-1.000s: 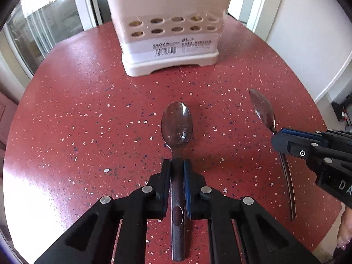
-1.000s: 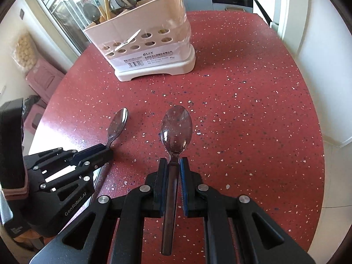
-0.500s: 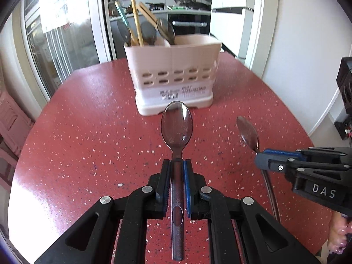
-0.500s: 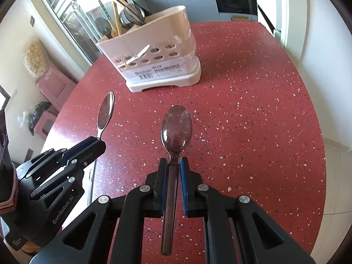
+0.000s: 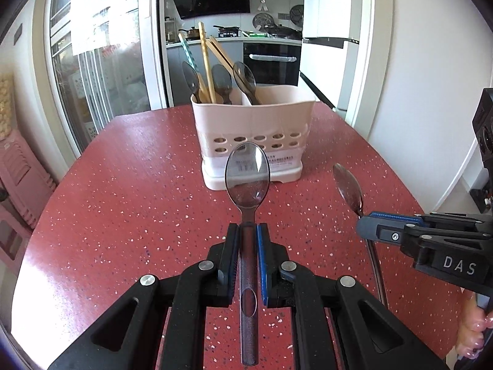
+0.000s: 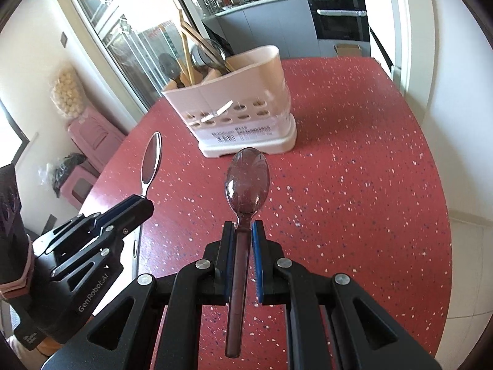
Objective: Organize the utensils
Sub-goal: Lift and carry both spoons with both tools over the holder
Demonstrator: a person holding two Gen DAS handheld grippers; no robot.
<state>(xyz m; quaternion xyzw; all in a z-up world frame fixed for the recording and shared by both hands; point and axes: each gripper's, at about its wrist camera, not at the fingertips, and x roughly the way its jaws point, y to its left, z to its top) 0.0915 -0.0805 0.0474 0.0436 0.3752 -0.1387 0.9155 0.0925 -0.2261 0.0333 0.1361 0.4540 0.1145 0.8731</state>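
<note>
My left gripper [image 5: 247, 231] is shut on a translucent smoky plastic spoon [image 5: 247, 174], bowl forward, held above the red speckled table [image 5: 129, 191]. My right gripper [image 6: 241, 229] is shut on a second such spoon [image 6: 247, 177]. Each gripper shows in the other's view, the right gripper [image 5: 366, 226] at the right, the left gripper [image 6: 143, 206] at the left. A pale pink utensil holder [image 5: 252, 137] stands at the far side of the table, also in the right wrist view [image 6: 243, 114]. It holds several spoons and wooden chopsticks [image 5: 205, 61].
The table edge curves close on the right by a white wall [image 5: 416, 92]. Pink stools [image 6: 92, 135] stand on the floor at the left. A glass door and a kitchen lie behind the holder.
Both grippers have lifted their spoons off the table and tilted up, so the holder's top and the kitchen behind have come into view.
</note>
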